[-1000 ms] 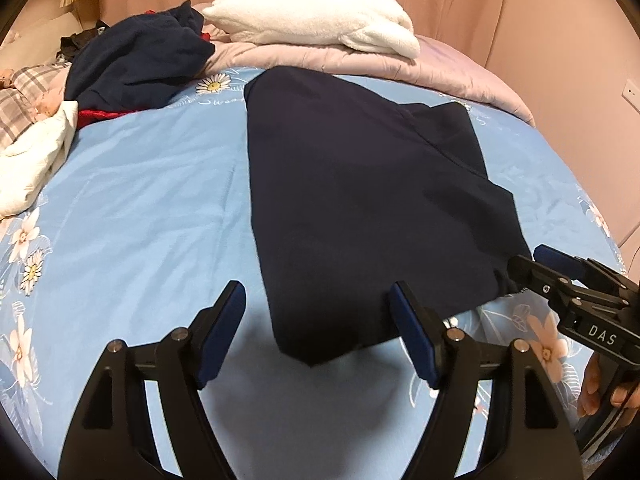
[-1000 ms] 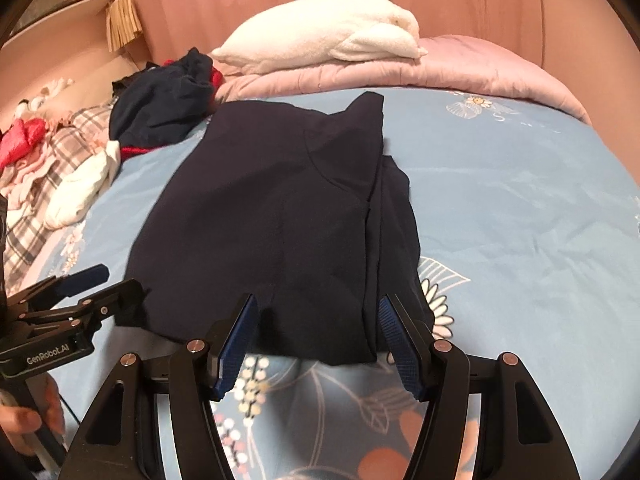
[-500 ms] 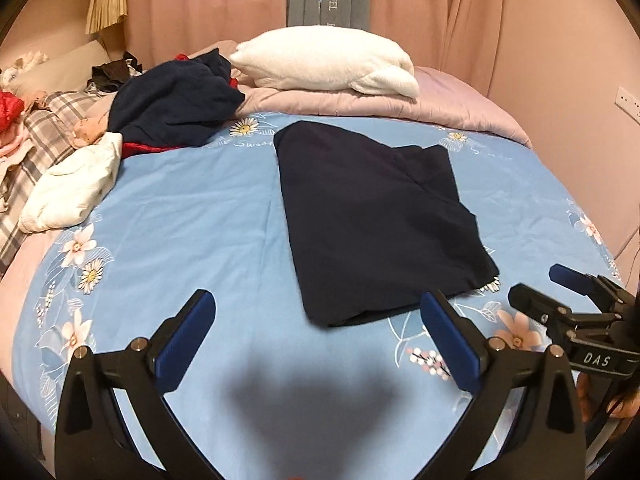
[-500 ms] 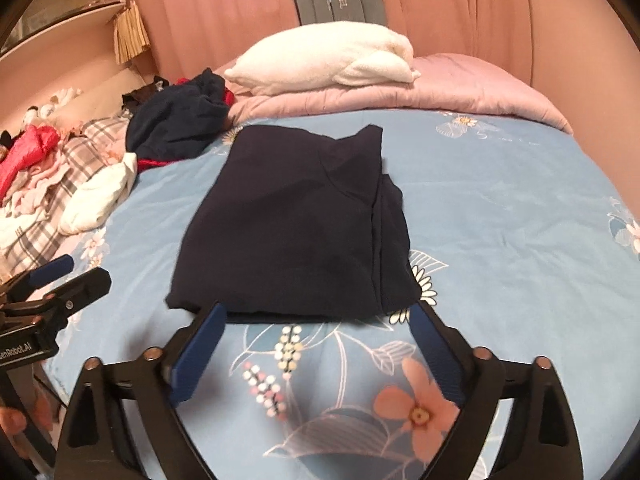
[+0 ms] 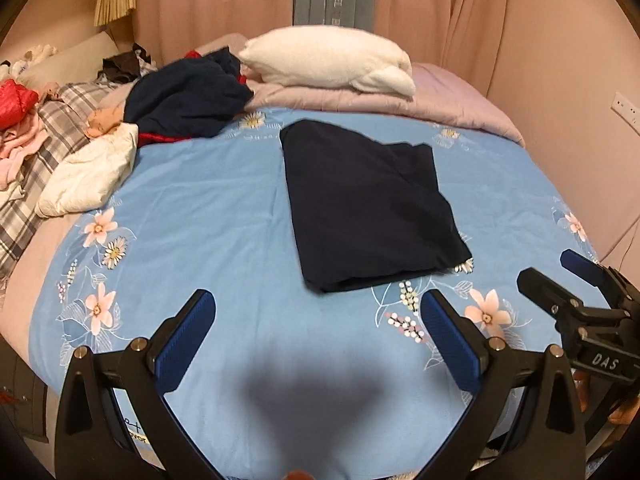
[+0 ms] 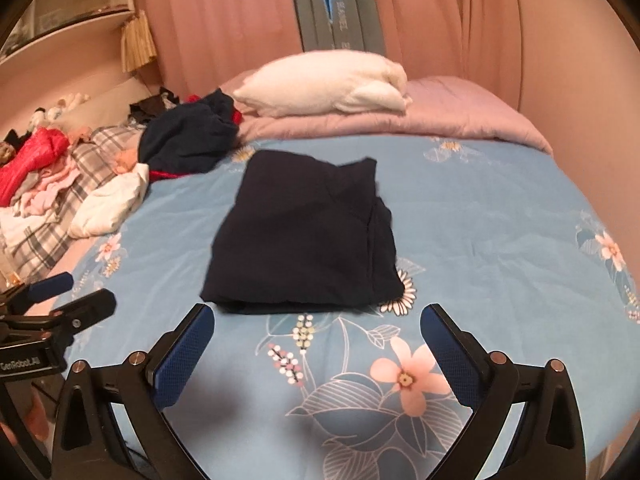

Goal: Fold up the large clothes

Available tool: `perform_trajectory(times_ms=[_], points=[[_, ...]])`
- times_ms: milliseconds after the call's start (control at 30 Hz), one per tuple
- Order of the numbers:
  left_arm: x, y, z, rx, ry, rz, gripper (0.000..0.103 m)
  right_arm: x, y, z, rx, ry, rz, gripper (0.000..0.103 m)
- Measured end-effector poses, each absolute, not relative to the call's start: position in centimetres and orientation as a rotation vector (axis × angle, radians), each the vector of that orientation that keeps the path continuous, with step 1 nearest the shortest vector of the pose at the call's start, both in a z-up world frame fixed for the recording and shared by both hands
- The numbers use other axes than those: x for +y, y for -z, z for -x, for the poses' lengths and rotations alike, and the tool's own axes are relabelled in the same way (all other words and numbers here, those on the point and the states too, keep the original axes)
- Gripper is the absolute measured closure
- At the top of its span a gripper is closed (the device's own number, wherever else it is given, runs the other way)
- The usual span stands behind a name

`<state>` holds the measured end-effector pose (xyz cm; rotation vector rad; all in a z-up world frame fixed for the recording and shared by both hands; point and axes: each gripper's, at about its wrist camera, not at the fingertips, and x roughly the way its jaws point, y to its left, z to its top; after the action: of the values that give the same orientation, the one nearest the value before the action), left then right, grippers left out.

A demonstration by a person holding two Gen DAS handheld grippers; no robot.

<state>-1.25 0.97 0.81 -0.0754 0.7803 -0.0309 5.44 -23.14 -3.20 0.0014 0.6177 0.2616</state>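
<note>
Blue floral bedsheet [image 5: 208, 216], folded navy garment [image 5: 368, 208]

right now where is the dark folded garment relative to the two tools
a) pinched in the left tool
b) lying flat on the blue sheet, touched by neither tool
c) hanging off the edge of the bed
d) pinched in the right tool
b: the dark folded garment lies flat on the blue floral sheet, and both the left tool and the right tool are open and short of its near edge.

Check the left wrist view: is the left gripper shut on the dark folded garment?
No. The left gripper is open above bare sheet, short of the dark folded garment.
</note>
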Motion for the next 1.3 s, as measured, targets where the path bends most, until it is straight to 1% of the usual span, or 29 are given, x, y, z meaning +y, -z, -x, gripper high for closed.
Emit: perform_trajectory(times_ms=[200, 633, 1300], points=[[1.1, -1.7, 2.5, 0.762, 0.011, 0.078, 0.0, -22.5, 2.4, -4.0, 0.579, -0.27, 0.02, 0.001], [1.8, -0.9, 2.6, 0.776, -0.041, 0.074, 0.0, -21.5, 3.0, -3.6, 0.602, -0.26, 0.013, 0.001], [0.4, -0.8, 2.8, 0.775, -0.042, 0.044, 0.0, -21.8, 3.3, -3.5, 0.619, -0.257, 0.009, 0.001]])
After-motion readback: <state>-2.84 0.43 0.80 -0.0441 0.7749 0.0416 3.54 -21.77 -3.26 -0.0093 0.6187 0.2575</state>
